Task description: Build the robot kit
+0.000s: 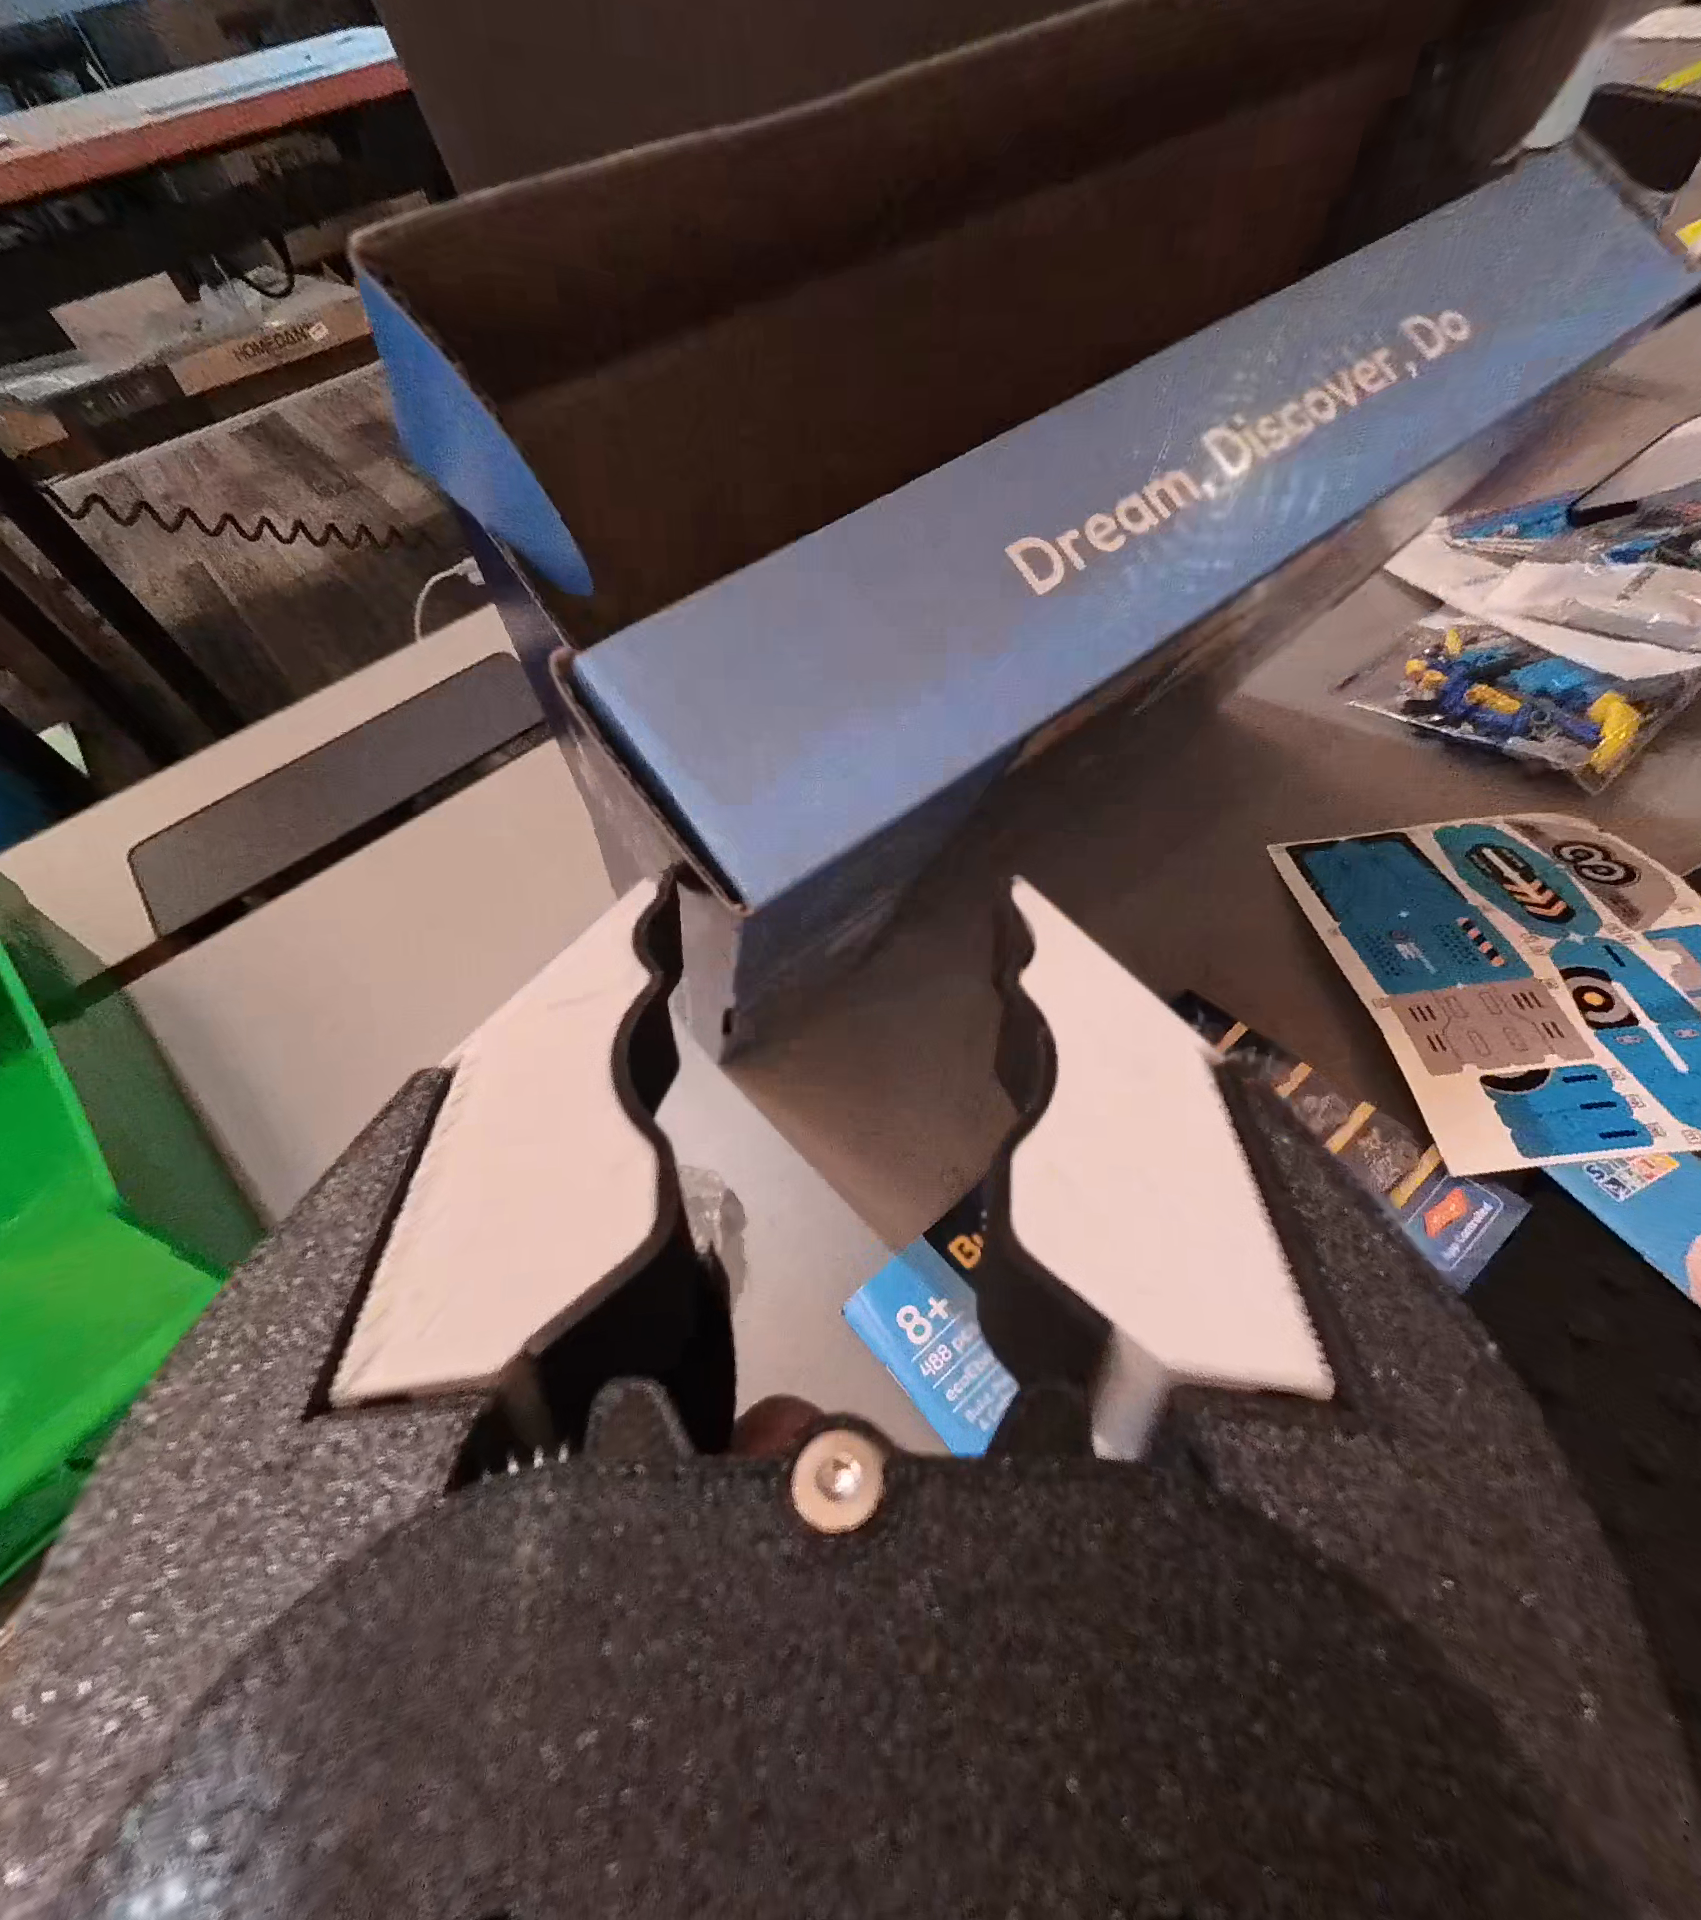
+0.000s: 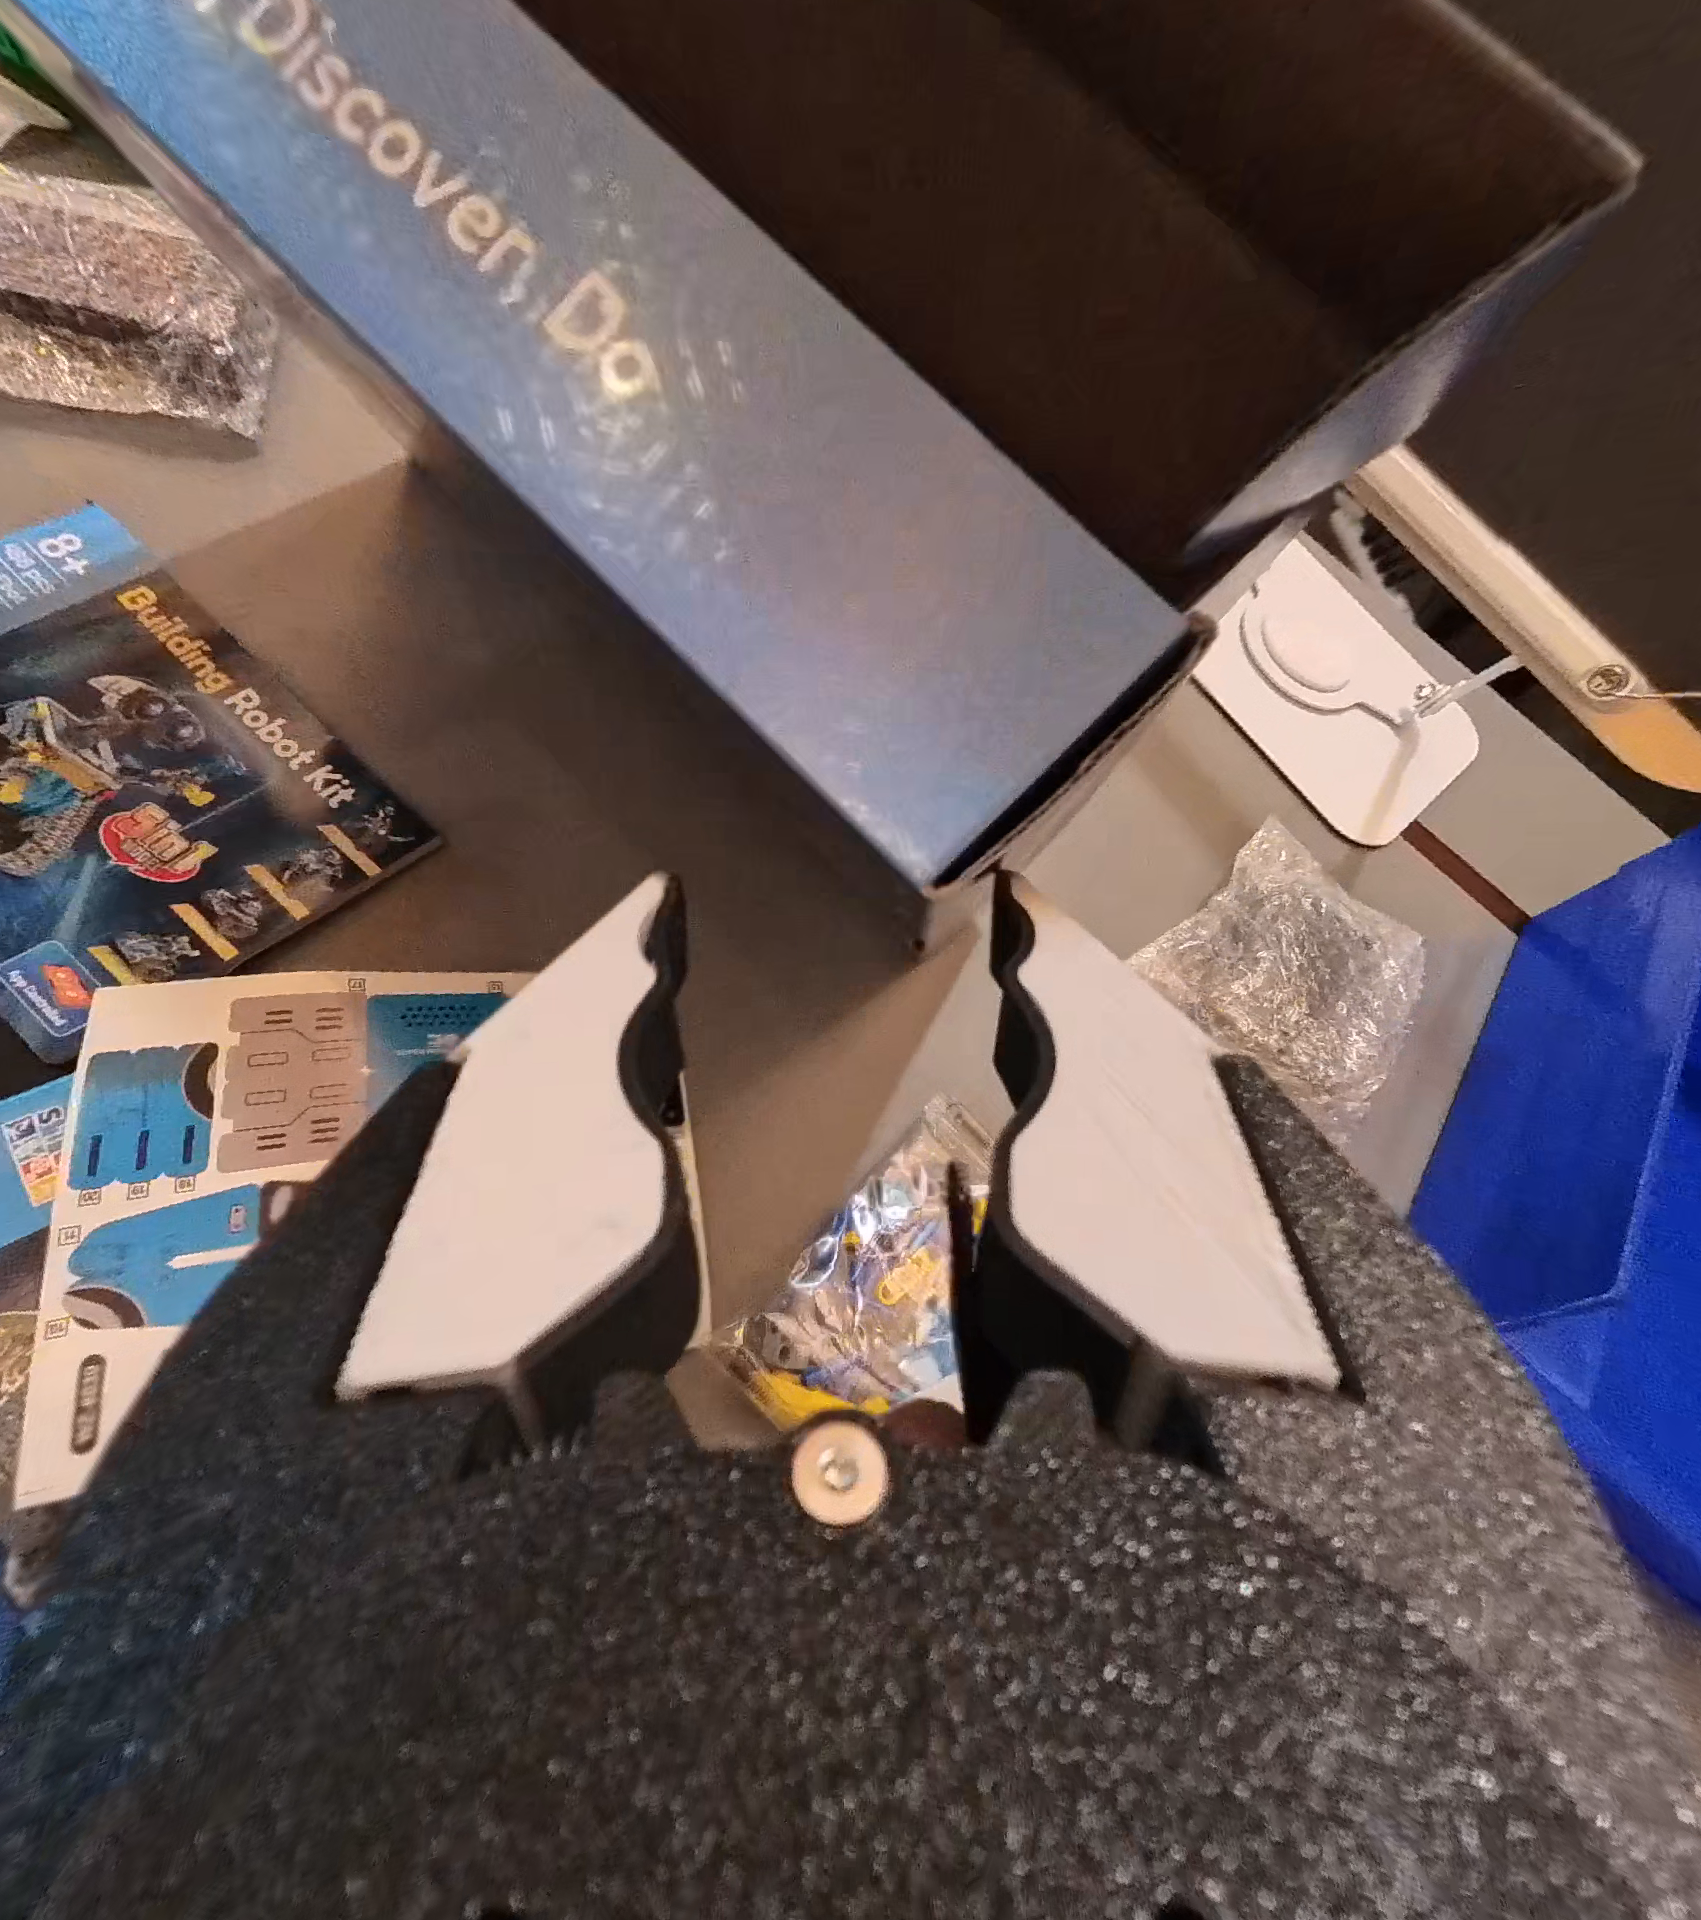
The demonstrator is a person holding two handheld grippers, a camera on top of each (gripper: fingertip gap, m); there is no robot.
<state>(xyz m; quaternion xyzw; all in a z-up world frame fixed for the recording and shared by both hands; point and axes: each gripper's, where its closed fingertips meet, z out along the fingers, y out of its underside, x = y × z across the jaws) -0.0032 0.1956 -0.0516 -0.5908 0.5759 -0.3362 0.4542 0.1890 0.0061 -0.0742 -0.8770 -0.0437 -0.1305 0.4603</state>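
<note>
An open blue cardboard box (image 1: 1033, 623) with a brown inside stands on the grey table, its flaps up. My left gripper (image 1: 838, 894) is open, and the box's near lower corner sits between its white fingers, close to the left fingertip (image 1: 654, 914). In the right wrist view the same box (image 2: 721, 468) runs from upper left to centre. My right gripper (image 2: 835, 894) is open, with the box's other near corner between the fingers, close to the right fingertip (image 2: 1012, 914). Neither gripper holds anything.
A green bin (image 1: 15, 1195) stands at the left, a blue bin (image 2: 1656, 1195) at the right. A sticker sheet (image 1: 1573, 997), a booklet (image 2: 129, 779), bags of small parts (image 1: 1521, 707) (image 2: 856, 1299) and bubble-wrapped bundles (image 2: 1282, 966) (image 2: 87, 301) lie around the box.
</note>
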